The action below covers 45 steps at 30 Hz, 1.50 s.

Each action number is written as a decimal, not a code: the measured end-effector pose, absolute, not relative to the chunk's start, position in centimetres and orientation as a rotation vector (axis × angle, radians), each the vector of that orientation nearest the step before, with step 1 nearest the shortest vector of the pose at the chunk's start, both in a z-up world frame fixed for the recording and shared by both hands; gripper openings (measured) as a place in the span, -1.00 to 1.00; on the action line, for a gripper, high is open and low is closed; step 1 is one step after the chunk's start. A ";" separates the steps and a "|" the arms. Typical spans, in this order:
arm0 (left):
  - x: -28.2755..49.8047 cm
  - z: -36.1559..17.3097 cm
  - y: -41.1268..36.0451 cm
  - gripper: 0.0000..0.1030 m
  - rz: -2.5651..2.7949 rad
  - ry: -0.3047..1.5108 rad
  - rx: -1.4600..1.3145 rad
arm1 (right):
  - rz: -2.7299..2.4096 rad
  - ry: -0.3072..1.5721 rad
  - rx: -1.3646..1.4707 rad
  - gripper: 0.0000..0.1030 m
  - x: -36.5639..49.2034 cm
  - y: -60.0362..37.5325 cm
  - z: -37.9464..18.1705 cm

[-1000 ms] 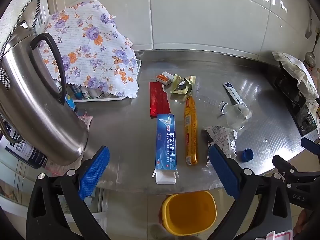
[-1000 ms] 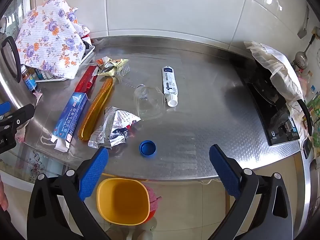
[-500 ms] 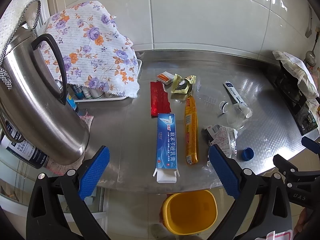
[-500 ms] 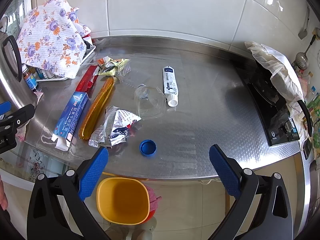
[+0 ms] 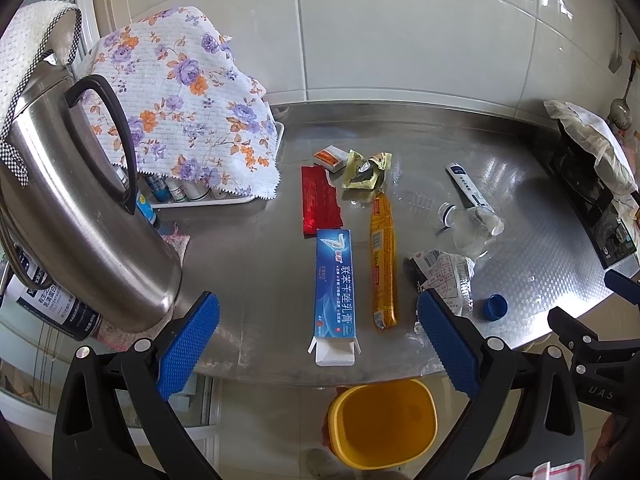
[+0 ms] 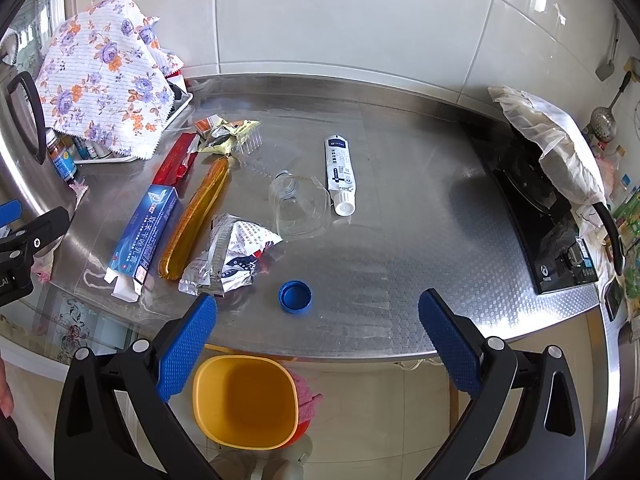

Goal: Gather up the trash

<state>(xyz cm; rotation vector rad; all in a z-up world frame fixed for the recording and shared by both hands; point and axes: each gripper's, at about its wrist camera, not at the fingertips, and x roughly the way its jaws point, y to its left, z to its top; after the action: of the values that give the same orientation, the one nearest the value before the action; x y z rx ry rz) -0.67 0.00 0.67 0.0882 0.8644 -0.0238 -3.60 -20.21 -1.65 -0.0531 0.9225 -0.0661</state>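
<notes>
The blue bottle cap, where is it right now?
The blue bottle cap lies on the steel counter near its front edge, right of the crumpled foil wrapper.

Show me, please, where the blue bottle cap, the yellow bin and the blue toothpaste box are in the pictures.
blue bottle cap [image 6: 295,296]: right wrist view, on its open hollow.
yellow bin [image 6: 244,436]: right wrist view, on its near rim.
blue toothpaste box [image 5: 335,284]: left wrist view, on the printed top face.

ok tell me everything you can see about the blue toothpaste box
The blue toothpaste box is a long, slim carton that looks like printed cardboard, with white Chinese lettering and a swan-like graphic. It lies flat on the steel counter, printed face up. The end flap nearest the counter's front edge is open, showing white inside. It runs parallel to the orange sausage pack, with a red wrapper at its far end. Nothing grips it.
</notes>
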 end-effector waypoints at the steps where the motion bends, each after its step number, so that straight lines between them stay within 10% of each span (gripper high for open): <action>1: -0.7 0.7 0.0 0.91 -0.024 0.864 0.088 | -0.067 0.922 -0.053 0.94 -3.6 -20.2 -1.7; 45: -0.6 0.3 -0.2 0.91 -0.027 0.879 0.085 | -0.064 0.917 -0.044 0.94 -3.8 -20.5 -1.6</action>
<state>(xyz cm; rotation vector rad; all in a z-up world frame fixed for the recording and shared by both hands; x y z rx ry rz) -0.64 -0.21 0.29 0.0854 0.8791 -0.0270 -3.81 -20.47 -1.60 -0.0438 0.9167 -0.0638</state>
